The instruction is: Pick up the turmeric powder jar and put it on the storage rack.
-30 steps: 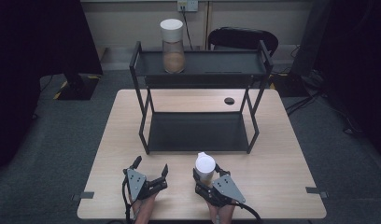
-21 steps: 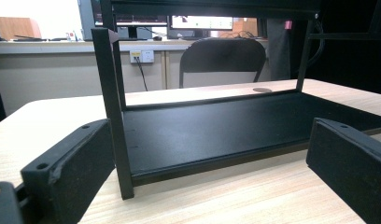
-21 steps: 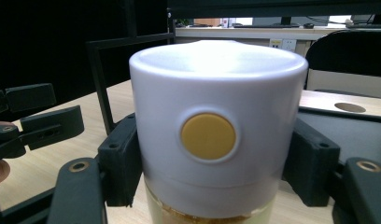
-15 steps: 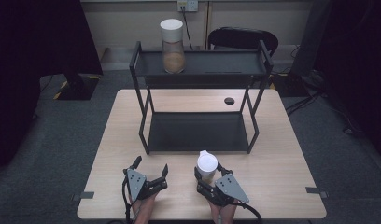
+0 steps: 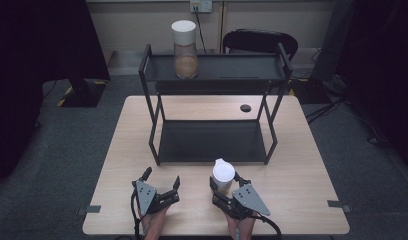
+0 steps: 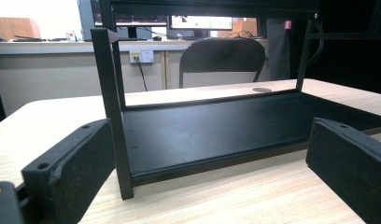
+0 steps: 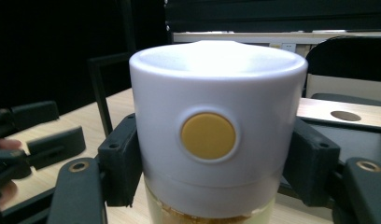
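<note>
Your right gripper (image 5: 223, 184) squeezes the white-lidded jar (image 5: 223, 175) near the black shelf (image 5: 212, 142); your left gripper (image 5: 162, 180) is wide open, holding nothing.

Light wooden rectangular worktop (image 5: 302, 165), small round dark hole (image 5: 245, 108) near far edge. Black metal two-tier shelf rack (image 5: 212, 142) standing on far half of worktop, lower tray bare. Tall clear glass jar with white cylindrical lid (image 5: 184, 49), brown contents in lower part, upright on upper tier toward rack's left end. Black chair (image 5: 260, 42) behind worktop, against pale wall. White wall socket (image 5: 201, 6) above, dark cable hanging down. Grey carpet floor (image 5: 77, 135); grey tape strips (image 5: 91, 209) at worktop's near corners.
</note>
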Demonstrator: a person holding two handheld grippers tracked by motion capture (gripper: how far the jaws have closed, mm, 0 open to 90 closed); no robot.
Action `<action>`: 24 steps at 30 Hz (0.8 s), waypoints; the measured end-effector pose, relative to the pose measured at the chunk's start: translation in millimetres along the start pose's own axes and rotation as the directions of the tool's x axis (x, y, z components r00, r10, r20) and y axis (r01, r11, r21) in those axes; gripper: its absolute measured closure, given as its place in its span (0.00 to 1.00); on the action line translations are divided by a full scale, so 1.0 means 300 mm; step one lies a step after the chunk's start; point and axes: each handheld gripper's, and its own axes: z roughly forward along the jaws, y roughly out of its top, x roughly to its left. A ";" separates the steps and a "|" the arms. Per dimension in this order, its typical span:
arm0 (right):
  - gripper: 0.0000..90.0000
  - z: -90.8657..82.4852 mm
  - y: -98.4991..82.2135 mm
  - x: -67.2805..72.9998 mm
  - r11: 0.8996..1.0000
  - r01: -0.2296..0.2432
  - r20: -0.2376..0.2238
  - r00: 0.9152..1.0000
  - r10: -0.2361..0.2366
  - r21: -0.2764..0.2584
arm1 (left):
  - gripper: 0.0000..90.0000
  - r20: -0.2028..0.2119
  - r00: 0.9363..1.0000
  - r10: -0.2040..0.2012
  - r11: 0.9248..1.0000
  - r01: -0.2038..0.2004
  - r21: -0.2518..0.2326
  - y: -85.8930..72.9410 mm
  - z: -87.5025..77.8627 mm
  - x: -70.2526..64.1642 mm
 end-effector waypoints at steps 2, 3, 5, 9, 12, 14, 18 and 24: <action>0.33 -0.003 0.009 -0.003 1.000 -0.010 -0.001 1.000 0.010 -0.005 | 0.01 0.000 1.000 -0.001 1.000 0.001 0.000 0.000 0.000 0.000; 0.33 -0.003 0.014 -0.001 1.000 -0.005 0.002 1.000 0.005 -0.008 | 0.01 0.000 1.000 0.000 1.000 0.000 0.000 0.000 0.000 0.000; 0.33 -0.003 0.023 -0.003 1.000 -0.002 0.002 1.000 0.002 -0.011 | 0.01 0.000 1.000 0.000 1.000 0.000 0.000 0.000 0.000 0.000; 0.33 0.002 0.041 -0.006 1.000 0.004 -0.004 1.000 -0.004 -0.018 | 0.01 0.000 1.000 0.000 1.000 0.000 0.000 0.000 0.000 0.000; 0.33 0.006 0.056 -0.008 1.000 0.013 -0.010 1.000 -0.013 -0.020 | 0.01 0.001 1.000 0.000 1.000 0.000 0.000 0.000 0.000 0.000; 0.33 0.008 0.063 -0.008 1.000 0.016 -0.010 1.000 -0.016 -0.022 | 0.01 0.001 1.000 0.001 1.000 -0.001 0.000 0.000 0.000 0.001; 0.33 0.010 0.077 -0.010 0.999 0.021 -0.013 1.000 -0.021 -0.027 | 0.01 0.002 1.000 0.001 1.000 -0.001 -0.001 0.000 0.000 0.001; 0.33 0.013 0.107 -0.019 0.999 0.032 -0.014 0.999 -0.032 -0.032 | 0.01 0.002 1.000 0.001 1.000 -0.001 -0.001 0.000 0.000 0.001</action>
